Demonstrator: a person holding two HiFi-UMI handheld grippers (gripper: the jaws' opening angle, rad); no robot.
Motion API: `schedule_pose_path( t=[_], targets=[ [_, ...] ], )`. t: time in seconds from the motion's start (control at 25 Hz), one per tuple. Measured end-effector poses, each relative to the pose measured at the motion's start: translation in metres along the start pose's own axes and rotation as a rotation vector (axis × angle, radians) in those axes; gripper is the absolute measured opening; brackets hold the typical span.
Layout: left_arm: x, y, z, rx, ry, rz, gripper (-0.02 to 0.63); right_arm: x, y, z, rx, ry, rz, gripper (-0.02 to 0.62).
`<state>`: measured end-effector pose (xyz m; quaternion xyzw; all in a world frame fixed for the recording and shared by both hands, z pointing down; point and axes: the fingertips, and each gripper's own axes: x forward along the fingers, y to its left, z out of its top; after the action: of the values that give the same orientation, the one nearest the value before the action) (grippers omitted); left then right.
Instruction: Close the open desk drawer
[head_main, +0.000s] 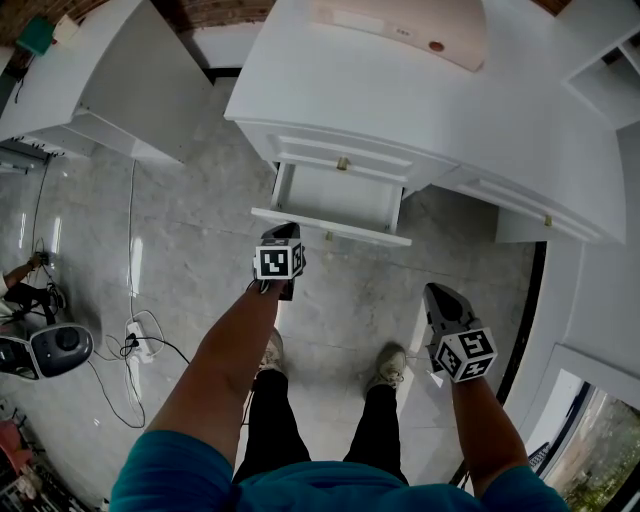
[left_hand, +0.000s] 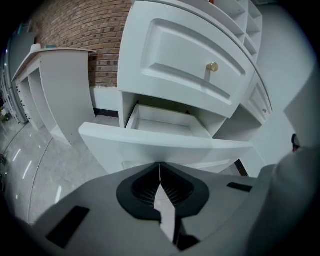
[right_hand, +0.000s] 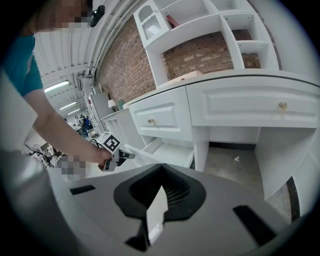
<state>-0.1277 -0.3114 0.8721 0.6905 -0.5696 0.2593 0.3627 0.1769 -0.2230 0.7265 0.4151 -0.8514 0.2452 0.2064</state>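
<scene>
The white desk (head_main: 420, 90) has its lower drawer (head_main: 338, 198) pulled out, empty inside; the drawer front (head_main: 330, 227) faces me. My left gripper (head_main: 284, 231) is shut with nothing in it, its tip just short of the left part of that drawer front. In the left gripper view the drawer front (left_hand: 150, 145) fills the middle right above the left gripper (left_hand: 160, 166). My right gripper (head_main: 437, 292) hangs lower at the right, shut and empty, apart from the desk. The right gripper view shows the right gripper (right_hand: 161, 169), the drawer (right_hand: 167, 152) and the left gripper (right_hand: 127, 155).
Above the open drawer is a shut drawer with a brass knob (left_hand: 212, 66). A second white desk (head_main: 120, 80) stands at the left. Cables and a power strip (head_main: 135, 335) lie on the floor beside a black device (head_main: 60, 348). My shoes (head_main: 385, 367) stand below the drawer.
</scene>
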Motion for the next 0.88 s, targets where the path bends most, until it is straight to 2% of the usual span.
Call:
schedule_pose_path(
  t=[0.88],
  targets=[
    [0.036, 0.004, 0.049, 0.0, -0.027, 0.01, 0.014, 0.016, -0.021, 0.001, 0.023, 0.011, -0.006, 0.021]
  ],
)
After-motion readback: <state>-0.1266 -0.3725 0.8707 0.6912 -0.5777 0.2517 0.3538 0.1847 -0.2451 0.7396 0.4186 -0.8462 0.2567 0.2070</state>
